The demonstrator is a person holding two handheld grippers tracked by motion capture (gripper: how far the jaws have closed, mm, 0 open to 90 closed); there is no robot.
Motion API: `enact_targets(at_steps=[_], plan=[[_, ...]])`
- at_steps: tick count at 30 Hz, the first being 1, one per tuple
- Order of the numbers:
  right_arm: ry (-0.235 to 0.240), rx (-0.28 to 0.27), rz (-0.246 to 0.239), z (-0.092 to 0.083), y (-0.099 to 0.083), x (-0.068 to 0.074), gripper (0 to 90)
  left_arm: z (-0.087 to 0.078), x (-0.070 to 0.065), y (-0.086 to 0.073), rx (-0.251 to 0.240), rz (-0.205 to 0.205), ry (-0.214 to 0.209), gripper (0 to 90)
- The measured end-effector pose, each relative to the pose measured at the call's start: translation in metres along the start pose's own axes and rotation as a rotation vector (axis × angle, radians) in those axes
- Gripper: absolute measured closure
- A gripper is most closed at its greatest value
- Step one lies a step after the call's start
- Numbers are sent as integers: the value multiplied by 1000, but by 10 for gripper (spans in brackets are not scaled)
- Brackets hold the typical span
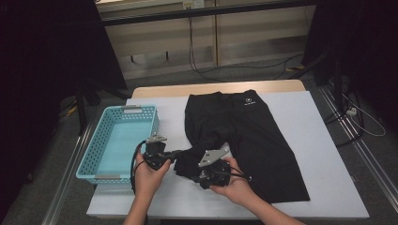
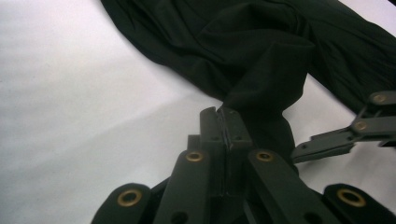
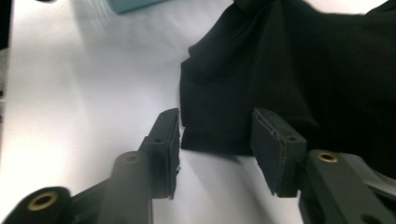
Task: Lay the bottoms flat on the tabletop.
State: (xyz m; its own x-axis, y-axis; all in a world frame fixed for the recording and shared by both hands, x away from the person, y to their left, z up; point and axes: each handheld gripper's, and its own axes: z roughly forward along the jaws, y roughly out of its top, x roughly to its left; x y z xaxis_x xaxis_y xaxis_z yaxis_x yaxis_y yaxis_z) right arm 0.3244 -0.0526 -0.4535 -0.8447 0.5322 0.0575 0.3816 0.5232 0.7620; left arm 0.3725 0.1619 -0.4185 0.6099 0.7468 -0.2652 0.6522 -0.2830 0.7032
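Black shorts (image 1: pixel 253 131) lie spread on the white table, one leg bunched up toward the front left. My left gripper (image 1: pixel 180 153) is shut on a pinched fold of that leg (image 2: pixel 247 88), and its jaws (image 2: pixel 223 116) meet tight on the cloth. My right gripper (image 1: pixel 187 166) sits just right of it, low over the table. Its jaws (image 3: pixel 215 135) stand apart with the leg's folded hem (image 3: pixel 215 126) between them. The pads do not squeeze the cloth. One linkage arm of the right gripper (image 2: pixel 355 135) shows in the left gripper view.
A light blue plastic basket (image 1: pixel 141 108) stands empty on the table's left side, close to my left hand. Bare white tabletop (image 1: pixel 309 122) lies to the right of the shorts. Cables run across the floor behind the table.
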Motion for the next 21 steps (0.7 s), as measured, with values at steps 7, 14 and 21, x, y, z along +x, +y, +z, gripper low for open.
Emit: enact_targets(at_steps=[7,14,21], plan=[[-1,30,-41,5,-2,3,825,-1,-3,0,-9,3,-5,895],[12,1,-31,-18,1,-3,900,-7,-3,0,-15,8,-19,893],[-39,-46,-5,-66,-10,-21,900,-2,-6,-1,1,14,-42,881]])
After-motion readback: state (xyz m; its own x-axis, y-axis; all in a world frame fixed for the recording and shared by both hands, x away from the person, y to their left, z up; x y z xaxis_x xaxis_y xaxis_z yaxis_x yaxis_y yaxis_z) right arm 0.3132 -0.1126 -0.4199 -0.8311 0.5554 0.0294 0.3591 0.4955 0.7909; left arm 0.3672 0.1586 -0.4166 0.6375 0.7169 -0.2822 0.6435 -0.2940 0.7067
